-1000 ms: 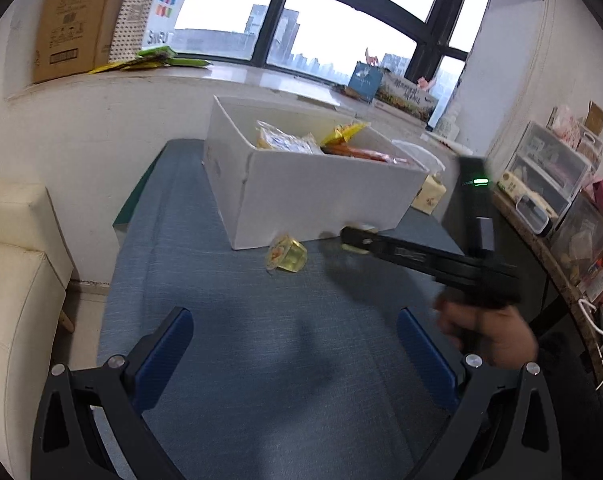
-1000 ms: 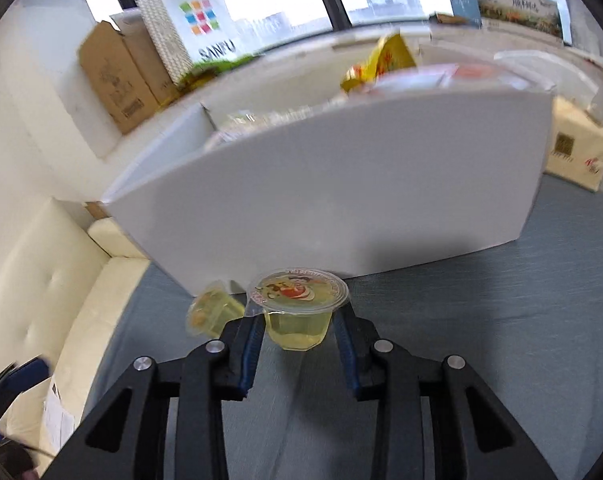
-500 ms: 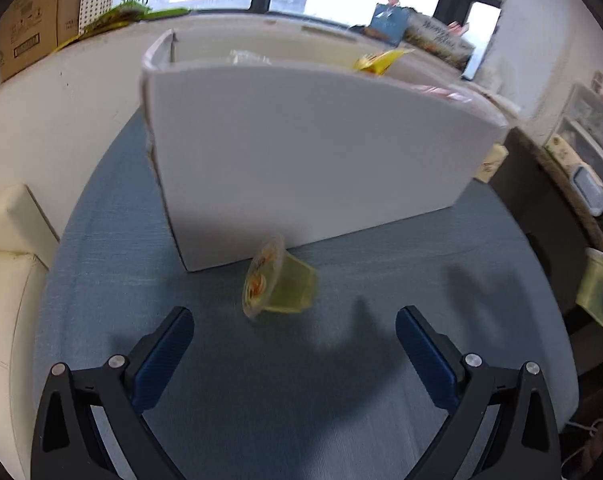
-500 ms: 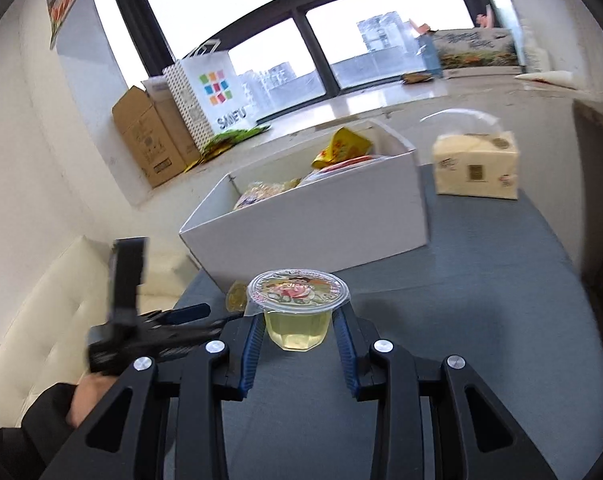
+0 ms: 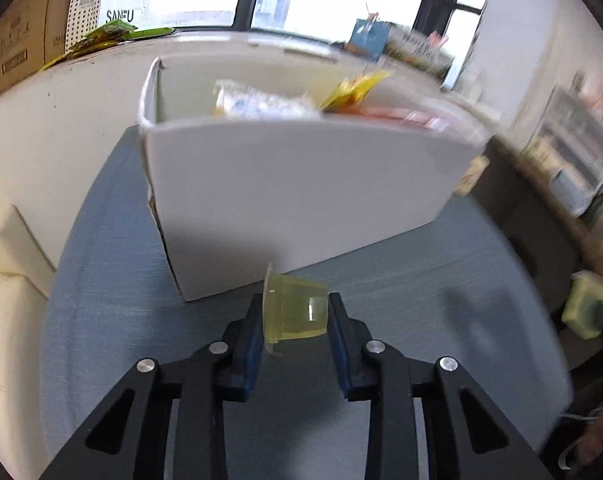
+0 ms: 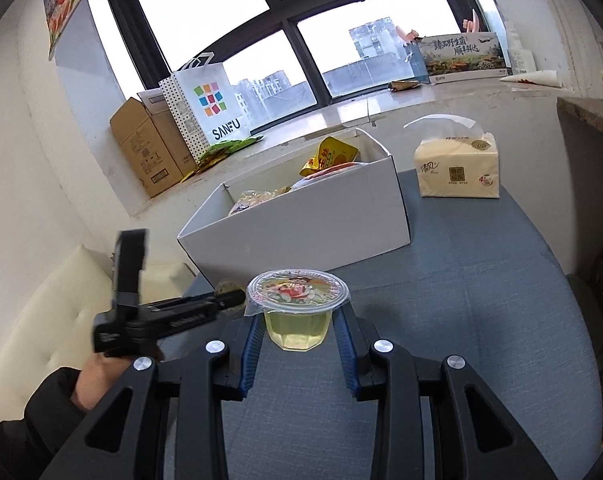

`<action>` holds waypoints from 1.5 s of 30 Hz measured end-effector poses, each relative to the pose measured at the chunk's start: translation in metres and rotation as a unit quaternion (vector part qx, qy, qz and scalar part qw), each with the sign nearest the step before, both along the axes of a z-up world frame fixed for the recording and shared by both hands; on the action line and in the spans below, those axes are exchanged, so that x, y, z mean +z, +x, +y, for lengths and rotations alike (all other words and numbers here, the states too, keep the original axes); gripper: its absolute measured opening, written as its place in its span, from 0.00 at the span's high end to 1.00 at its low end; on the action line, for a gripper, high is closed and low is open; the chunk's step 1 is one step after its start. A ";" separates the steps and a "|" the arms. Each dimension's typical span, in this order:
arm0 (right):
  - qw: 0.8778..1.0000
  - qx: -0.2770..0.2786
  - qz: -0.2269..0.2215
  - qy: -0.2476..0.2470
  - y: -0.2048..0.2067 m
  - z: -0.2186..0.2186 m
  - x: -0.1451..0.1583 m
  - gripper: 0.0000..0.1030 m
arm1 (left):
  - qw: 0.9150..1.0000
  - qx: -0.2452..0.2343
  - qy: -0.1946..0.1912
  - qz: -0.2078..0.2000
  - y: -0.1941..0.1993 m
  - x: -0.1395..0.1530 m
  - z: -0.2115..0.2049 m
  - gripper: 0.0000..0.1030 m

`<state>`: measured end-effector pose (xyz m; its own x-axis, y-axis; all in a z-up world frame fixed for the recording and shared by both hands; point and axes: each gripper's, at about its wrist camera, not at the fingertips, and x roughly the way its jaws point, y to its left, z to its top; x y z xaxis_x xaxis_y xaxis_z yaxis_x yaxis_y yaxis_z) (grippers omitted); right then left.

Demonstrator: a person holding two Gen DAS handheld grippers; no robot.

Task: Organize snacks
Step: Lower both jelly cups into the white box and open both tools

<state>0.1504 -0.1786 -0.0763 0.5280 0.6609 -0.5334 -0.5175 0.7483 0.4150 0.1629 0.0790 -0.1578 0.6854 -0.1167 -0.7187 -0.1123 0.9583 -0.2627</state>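
Note:
A yellow jelly cup lies on its side on the blue-grey table, just in front of the white snack box. My left gripper is closing its jaws on it; the blue pads touch its lid and its base. My right gripper is shut on a second jelly cup, upright with its printed lid on top, held above the table short of the box. Several snack packets stand in the box. In the right wrist view a hand holds the left tool.
A tissue pack sits to the right of the box. Cardboard boxes and a paper bag stand on the window sill behind. A cream sofa lies left of the table, and storage drawers right.
My left gripper came in on the tipped cup and its wide jaws closed around it. My right gripper drew back and up from the box with its cup, then held still.

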 end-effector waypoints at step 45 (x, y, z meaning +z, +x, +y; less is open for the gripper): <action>0.997 0.051 -0.020 -0.052 0.192 0.150 0.079 0.64 | 0.995 0.004 0.016 -0.098 0.098 0.140 0.069 0.66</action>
